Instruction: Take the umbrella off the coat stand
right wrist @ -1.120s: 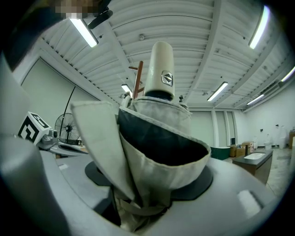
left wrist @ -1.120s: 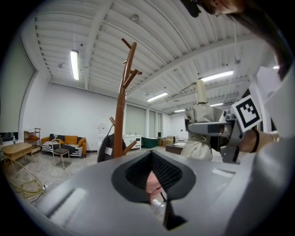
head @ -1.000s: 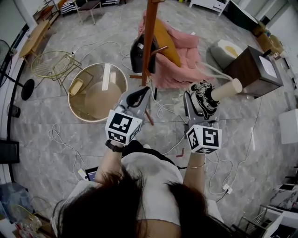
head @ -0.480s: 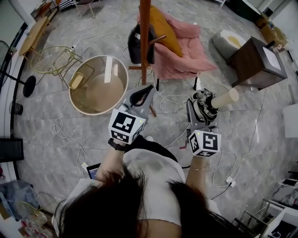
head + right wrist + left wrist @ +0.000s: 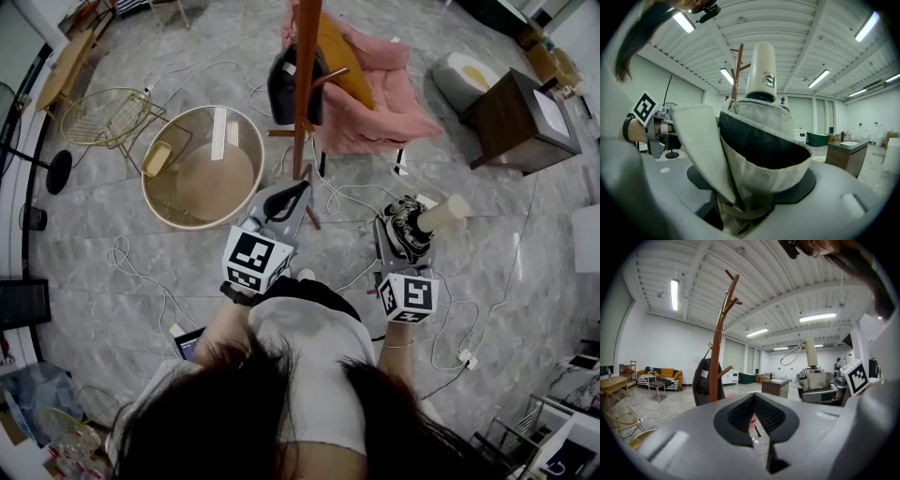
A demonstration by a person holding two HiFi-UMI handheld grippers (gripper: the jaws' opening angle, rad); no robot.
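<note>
A folded umbrella (image 5: 410, 228) with patterned cloth and a cream handle (image 5: 446, 211) sticks up between the jaws of my right gripper (image 5: 405, 223), which is shut on it. In the right gripper view its beige and dark cloth (image 5: 759, 140) fills the jaws and the handle (image 5: 761, 70) points away. The brown coat stand (image 5: 305, 84) rises ahead, apart from the umbrella, with a black bag (image 5: 286, 89) hanging on it. My left gripper (image 5: 292, 192) is shut and holds nothing, near the stand's foot. From the left gripper view the stand (image 5: 719, 343) and the bag (image 5: 704, 380) are ahead on the left.
A round glass table (image 5: 150, 192) stands left of the stand, with a wire chair (image 5: 103, 122) beyond it. A pink armchair with a yellow cushion (image 5: 375, 103) is behind the stand. A dark cabinet (image 5: 520, 108) is at the right. Cables (image 5: 131, 272) lie over the floor.
Both grippers have come down and nearer the person, the right one further, with the umbrella still in its jaws. The coat stand has kept its place.
</note>
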